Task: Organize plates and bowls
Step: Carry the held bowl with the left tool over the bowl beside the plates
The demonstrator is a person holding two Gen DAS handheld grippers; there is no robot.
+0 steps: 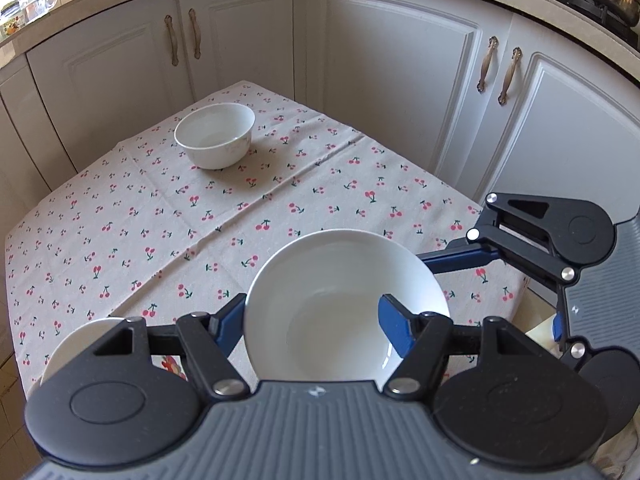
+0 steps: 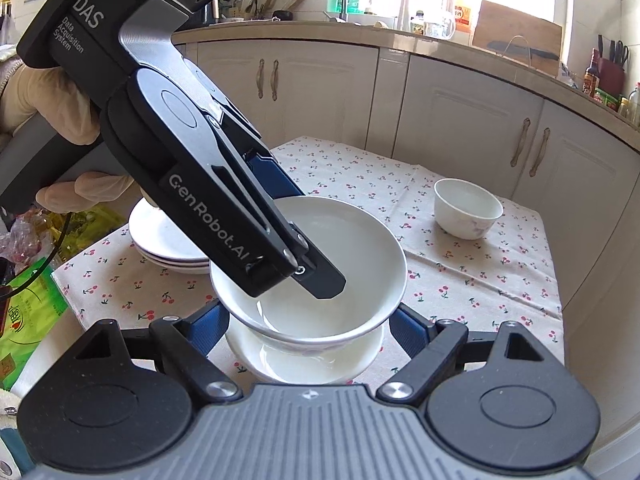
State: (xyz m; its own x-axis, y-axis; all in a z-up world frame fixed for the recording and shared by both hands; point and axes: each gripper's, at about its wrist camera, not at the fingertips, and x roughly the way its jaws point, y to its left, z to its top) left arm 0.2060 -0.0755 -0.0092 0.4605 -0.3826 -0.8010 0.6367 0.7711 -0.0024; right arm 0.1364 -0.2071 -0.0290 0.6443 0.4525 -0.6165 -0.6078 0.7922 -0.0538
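Note:
My left gripper (image 1: 314, 312) is shut on a white bowl (image 1: 340, 304), with one blue finger outside its wall and the other inside. Seen from the right wrist, this left gripper (image 2: 310, 240) reaches down into the held bowl (image 2: 352, 248), which is tilted just above a second white bowl (image 2: 304, 360). My right gripper (image 2: 308, 328) is shut on that lower bowl, its fingers against both sides. A blue finger (image 1: 456, 260) of the right gripper shows behind the held bowl. A third bowl (image 1: 216, 136) stands alone at the far end of the table. A stack of white plates (image 2: 168, 240) sits at the left.
The table (image 1: 280, 200) has a cherry-print cloth, and white cabinets (image 1: 400, 80) close it in behind and to the right. A gloved hand (image 2: 44, 100) holds the left gripper. Green packets (image 2: 32, 312) lie off the table's left edge.

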